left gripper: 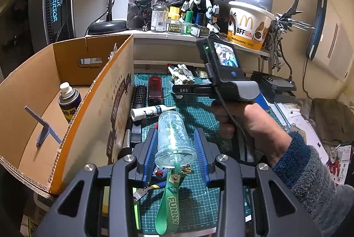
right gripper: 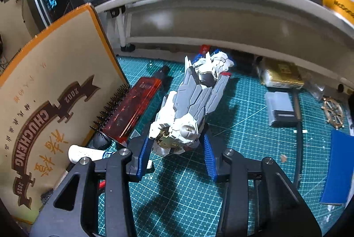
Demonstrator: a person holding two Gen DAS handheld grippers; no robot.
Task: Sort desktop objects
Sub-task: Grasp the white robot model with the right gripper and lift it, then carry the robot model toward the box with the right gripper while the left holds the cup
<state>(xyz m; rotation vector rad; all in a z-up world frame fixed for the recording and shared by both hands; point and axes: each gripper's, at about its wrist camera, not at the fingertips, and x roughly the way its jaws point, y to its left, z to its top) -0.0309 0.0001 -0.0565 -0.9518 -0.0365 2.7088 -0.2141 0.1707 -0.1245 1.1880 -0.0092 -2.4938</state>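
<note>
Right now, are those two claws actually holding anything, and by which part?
Neither has closed on anything. The left claw straddles a clear jar near its mouth; the right claw flanks the white model robot at its lower end.

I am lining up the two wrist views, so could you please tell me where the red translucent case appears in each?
Left wrist view: the red translucent case lies mid-frame on the green cutting mat, right of the black hairbrush.
Right wrist view: the case lies left of centre, between the hairbrush and the white model robot.
Shared landmark: the cardboard box stands left of the brush in both.
</note>
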